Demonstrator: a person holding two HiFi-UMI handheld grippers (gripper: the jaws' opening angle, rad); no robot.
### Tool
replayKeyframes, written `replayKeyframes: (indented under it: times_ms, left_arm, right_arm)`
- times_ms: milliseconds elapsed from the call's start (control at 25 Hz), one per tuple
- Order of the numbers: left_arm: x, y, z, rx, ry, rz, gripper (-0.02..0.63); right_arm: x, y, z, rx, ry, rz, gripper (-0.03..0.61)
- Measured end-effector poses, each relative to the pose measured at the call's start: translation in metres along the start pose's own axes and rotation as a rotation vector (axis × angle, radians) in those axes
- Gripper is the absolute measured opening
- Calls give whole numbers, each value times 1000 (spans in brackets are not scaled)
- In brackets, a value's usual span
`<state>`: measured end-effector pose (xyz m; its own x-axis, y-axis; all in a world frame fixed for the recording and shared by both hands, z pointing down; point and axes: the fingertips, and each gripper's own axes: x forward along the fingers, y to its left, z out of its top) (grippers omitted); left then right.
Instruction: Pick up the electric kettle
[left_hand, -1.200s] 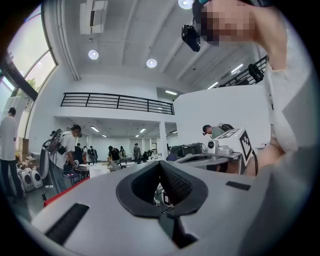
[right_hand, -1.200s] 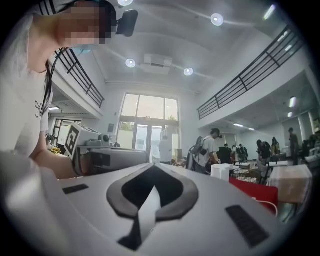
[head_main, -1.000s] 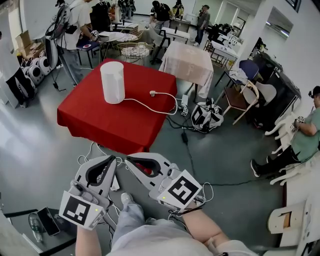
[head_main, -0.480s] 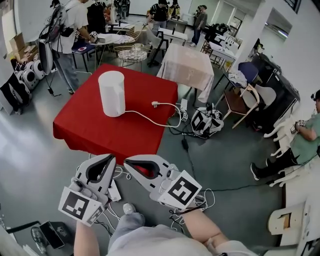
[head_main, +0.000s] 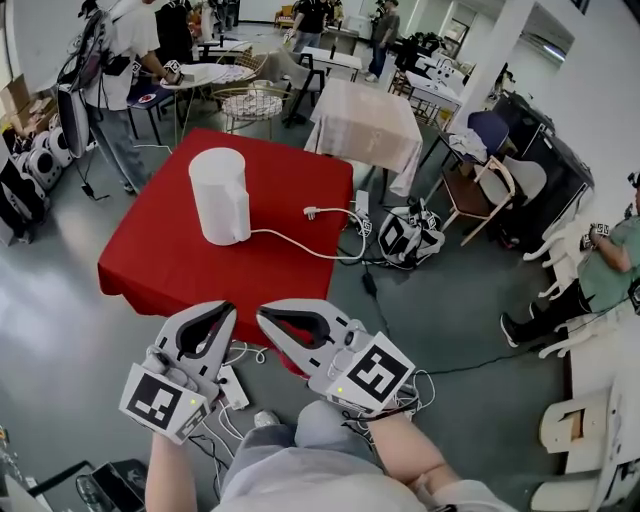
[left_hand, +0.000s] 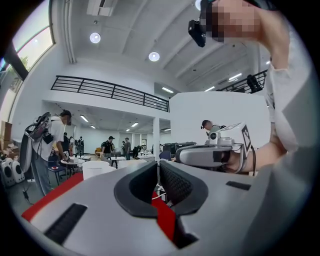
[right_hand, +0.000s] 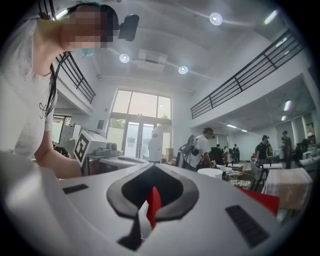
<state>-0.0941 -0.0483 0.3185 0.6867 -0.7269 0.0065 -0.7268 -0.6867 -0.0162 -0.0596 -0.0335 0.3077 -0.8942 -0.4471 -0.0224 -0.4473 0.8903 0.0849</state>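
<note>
Kettle (head_main: 220, 196): stood upright, white, on the far left part of the red desk (head_main: 160, 270), its cord (head_main: 300, 245) trailing right.
Left tongs (head_main: 228, 308): closed, empty, short of the desk's near edge.
Right tongs (head_main: 262, 312): closed, empty, just beside.

From head height: steeply down and forward, past the left gripper (head_main: 228, 306) and right gripper (head_main: 262, 312) close below, onto the red table (head_main: 170, 260) farther off. From each gripper: low, level, along its own jaws, out across the hall. Shared by all three: the red table, and probably the white kettle (head_main: 220, 195), tiny in the gripper views.
</note>
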Motion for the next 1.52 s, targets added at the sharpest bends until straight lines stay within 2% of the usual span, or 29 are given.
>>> replayKeyframes:
  times_ms: [280, 400, 560, 920, 1120, 1240, 1520]
  left_arm:
    - [16, 21, -11, -14, 11, 13, 12]
    - [23, 32, -17, -15, 17, 22, 17]
    - [39, 48, -25, -26, 31, 23, 61]
    - [83, 91, -43, -11, 48, 33, 64]
    - [110, 113, -66, -9, 92, 31, 75]
    - [124, 127, -81, -16, 115, 35, 75]
    - [154, 160, -105, -35, 139, 69, 83]
  right_arm:
    - [10, -23, -2, 2, 1, -6, 8]
    - [17, -33, -2, -1, -1, 6, 8]
    - [26, -48, 0, -5, -4, 29, 8]
    - [45, -91, -7, 4, -2, 61, 8]
    - [55, -115, -21, 13, 36, 82, 8]
    - [64, -127, -22, 30, 21, 91, 8]
    - [74, -156, -32, 51, 46, 109, 8]
